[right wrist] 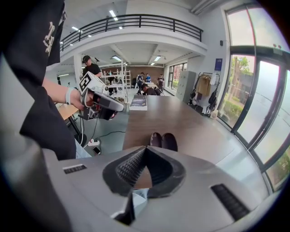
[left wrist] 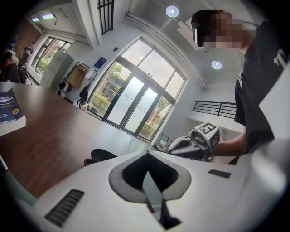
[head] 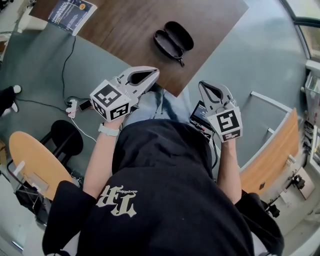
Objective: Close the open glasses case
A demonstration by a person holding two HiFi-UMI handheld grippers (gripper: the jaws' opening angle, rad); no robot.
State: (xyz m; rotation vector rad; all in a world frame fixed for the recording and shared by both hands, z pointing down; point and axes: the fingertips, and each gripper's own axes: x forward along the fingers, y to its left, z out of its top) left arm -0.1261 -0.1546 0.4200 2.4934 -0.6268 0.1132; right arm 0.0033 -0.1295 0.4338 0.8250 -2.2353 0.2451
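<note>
The black glasses case (head: 174, 40) lies open on the brown table (head: 130, 30), both halves side by side near the table's near corner. In the gripper views it shows just beyond the jaws, as the case (left wrist: 99, 156) and the case (right wrist: 163, 141). My left gripper (head: 156, 74) is shut and empty, held off the table's near edge, short of the case. My right gripper (head: 201, 85) is also shut and empty, over the floor to the right of the table corner. The jaws meet at a point in the left gripper (left wrist: 147, 153) and the right gripper (right wrist: 146, 147).
A book (head: 72, 14) lies at the table's far left corner. On the floor at the left are a power strip with cables (head: 75, 106), a black stool (head: 67, 137) and a round wooden seat (head: 35, 157). A wooden bench (head: 272, 155) stands at the right. People stand far back in the right gripper view.
</note>
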